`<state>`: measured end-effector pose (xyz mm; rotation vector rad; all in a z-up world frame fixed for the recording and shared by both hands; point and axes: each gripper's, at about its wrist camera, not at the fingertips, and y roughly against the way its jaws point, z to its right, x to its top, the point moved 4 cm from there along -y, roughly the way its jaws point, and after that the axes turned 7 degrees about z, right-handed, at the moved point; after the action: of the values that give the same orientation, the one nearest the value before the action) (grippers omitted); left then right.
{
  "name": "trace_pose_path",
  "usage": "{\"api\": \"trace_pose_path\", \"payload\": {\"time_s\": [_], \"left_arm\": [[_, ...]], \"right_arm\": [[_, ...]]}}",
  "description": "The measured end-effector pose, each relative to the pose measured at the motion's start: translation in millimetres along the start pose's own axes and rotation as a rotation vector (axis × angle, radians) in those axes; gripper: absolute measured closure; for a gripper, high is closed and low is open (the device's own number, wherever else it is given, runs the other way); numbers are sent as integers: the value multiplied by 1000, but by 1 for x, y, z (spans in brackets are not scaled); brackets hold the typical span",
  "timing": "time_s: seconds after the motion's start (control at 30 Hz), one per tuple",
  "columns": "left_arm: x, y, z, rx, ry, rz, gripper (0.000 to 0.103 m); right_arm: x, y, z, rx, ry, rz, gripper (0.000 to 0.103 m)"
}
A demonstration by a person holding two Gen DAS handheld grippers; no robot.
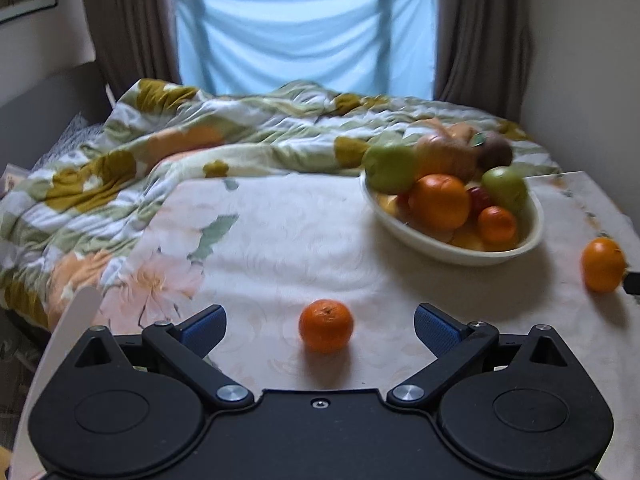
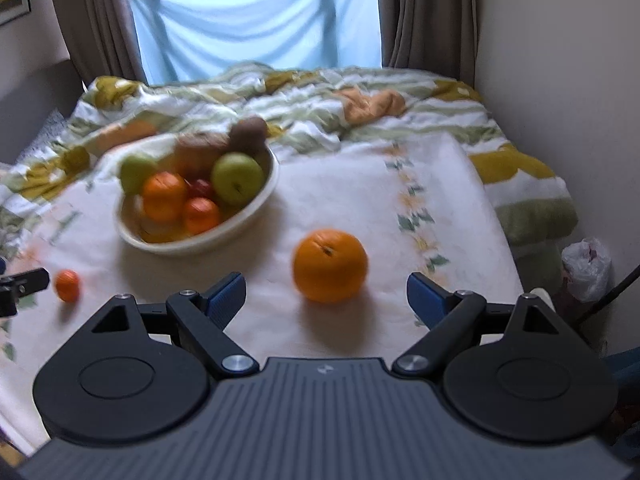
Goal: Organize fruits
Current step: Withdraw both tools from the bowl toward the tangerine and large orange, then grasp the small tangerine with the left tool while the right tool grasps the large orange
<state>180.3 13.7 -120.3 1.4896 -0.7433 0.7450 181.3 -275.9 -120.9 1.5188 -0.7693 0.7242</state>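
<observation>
A: What is the left gripper [image 1: 320,326] doing?

B: It is standing wide open, with nothing between its blue pads [image 1: 204,326]. A small mandarin [image 1: 326,325] is lying on the white tablecloth [image 1: 280,232], just in front of the gripper and about midway between the two fingers. The fingers are not touching it.

A: And the right gripper [image 2: 325,298]?

B: It is also spreading its fingers fully, and it is holding nothing. A large orange [image 2: 330,265] is sitting on the cloth just ahead of it, between the two finger lines, with free space on both sides.

A: Where is the other fruit?

B: A cream oval bowl [image 1: 534,216] is standing farther back on the same cloth. It is carrying green apples [image 1: 390,168], an orange [image 1: 439,202], a mandarin, something red and some brown fruits at the back. The pictures are blurring there, so I cannot tell the brown ones exactly.

A: Are the two loose fruits near each other?

B: No, they are lying well apart. In the left view the large orange is showing at the far right edge, and in the right view the small mandarin is showing at the far left, beside the tip of the other gripper.

A: What is behind the cloth?

B: A flowered quilt [image 1: 120,152] is lying crumpled on the bed, and a blue sheet [image 1: 304,36] is hanging over the window between brown curtains [image 1: 124,20].
</observation>
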Motion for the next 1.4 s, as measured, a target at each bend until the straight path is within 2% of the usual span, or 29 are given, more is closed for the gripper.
{"api": "trace_pose_path", "payload": {"time_s": [0.07, 0.13, 0.23, 0.37, 0.43, 0.5, 0.9, 1.03, 1.13, 1.2, 1.4], "left_arm": [[-3, -7, -4, 3, 33, -16, 7], [-5, -15, -6, 2, 54, -40, 17], [-8, -20, -4, 9, 45, -59, 28], [-9, -23, -2, 6, 28, -68, 33], [-10, -25, -1, -5, 30, -73, 53], [-12, -28, 0, -23, 36, -87, 63], [-16, -22, 5, -24, -2, -94, 63], [-15, -20, 10, -36, -12, -108, 63], [-15, -19, 11, -39, -10, -109, 63], [-14, -17, 12, -41, -4, -106, 63], [-4, -5, 17, -39, 3, -90, 64]], "right_arm": [[-4, -9, 5, 3, 6, -13, 0], [-6, -16, 7, 6, 12, -23, 0], [-8, -26, 9, 10, 14, -41, 0], [-8, -37, 9, 22, 13, -57, 0], [-7, -40, 6, 27, 23, -61, 1], [-6, -44, 3, 33, 33, -65, 1], [-2, -60, -4, 50, 71, -70, 5], [2, -64, -6, 49, 85, -74, 16], [4, -66, -6, 45, 85, -70, 17], [5, -68, -7, 45, 96, -76, 26], [7, -67, -10, 53, 127, -80, 28]]}}
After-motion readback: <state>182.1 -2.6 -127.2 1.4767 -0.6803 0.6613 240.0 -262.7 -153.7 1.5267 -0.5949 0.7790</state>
